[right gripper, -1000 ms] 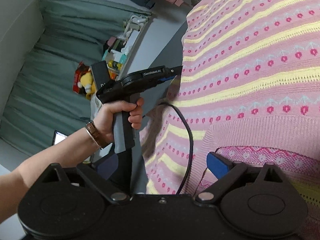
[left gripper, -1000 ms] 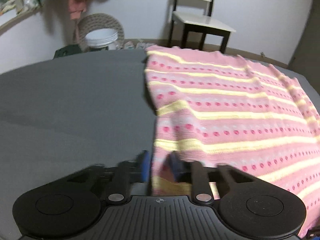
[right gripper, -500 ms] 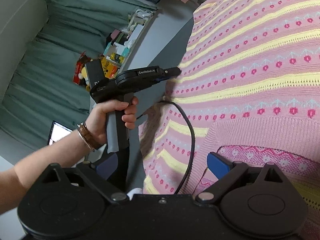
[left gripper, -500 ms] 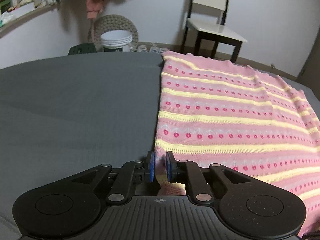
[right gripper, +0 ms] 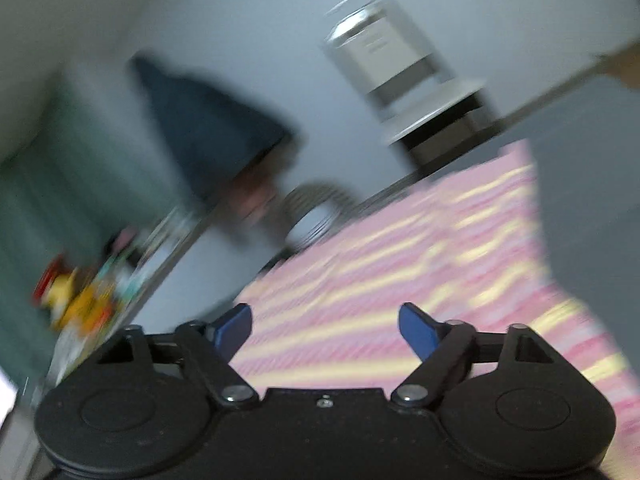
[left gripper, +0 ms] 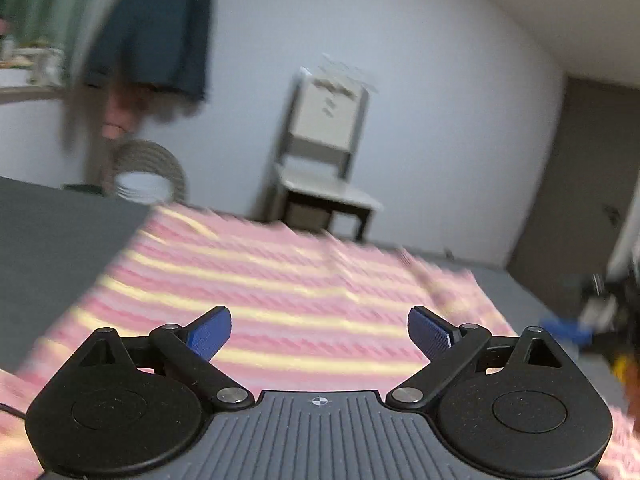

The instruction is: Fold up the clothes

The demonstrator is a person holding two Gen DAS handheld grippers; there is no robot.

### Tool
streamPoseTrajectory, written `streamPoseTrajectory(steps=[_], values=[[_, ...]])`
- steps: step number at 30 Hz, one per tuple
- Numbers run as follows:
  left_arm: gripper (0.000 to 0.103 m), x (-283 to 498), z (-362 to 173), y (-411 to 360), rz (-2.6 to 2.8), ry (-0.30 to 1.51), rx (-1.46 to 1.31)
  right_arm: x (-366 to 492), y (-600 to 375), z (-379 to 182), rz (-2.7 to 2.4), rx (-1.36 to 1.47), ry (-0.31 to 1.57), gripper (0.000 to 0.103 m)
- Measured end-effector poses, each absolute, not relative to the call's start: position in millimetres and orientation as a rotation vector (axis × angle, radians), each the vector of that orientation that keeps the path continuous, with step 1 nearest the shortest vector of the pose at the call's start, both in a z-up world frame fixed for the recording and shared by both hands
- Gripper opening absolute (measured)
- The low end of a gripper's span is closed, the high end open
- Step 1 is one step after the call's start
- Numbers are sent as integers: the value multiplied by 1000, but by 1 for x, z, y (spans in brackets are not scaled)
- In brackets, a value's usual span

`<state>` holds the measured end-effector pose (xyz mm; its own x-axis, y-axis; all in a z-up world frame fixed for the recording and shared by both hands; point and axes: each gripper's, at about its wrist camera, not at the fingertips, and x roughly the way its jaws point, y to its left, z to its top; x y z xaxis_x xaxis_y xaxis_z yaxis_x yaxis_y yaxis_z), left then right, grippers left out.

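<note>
The pink-and-yellow striped sweater point(left gripper: 280, 288) is lying spread on the grey table point(left gripper: 52, 224), reaching toward the far edge where a chair point(left gripper: 324, 168) is standing by the wall. The left gripper point(left gripper: 319, 334) is hovering above the near part of the knit with its jaws spread wide and nothing between them; the right gripper point(right gripper: 325, 328) is also gaping wide and empty over the cloth (both views are blurred, so the fold lines are hard to read). Whether a fold is already lying in the garment, I cannot tell. To grip well, I judge that each gripper should be closing on a clear edge or corner, taking only the layers wanted, and both should be lifting evenly so that the stripes are staying aligned.
</note>
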<state>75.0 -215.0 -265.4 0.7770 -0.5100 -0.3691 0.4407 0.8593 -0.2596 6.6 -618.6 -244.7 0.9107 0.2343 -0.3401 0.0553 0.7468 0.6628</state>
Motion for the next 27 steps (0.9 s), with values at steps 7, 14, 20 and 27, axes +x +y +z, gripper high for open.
streamPoseTrajectory(steps=[7,14,20,27], values=[[98,101,-301,-270,-499,620,-45,23,-649,-226,-191,555,479,67],[102,95,-305,-295,-467,610,127,126,-692,-213,-304,426,649,57],[103,91,-305,-295,-463,604,135,210,-688,-234,-387,194,860,39],[103,91,-306,-295,-465,599,133,242,-687,-255,-438,120,949,34]])
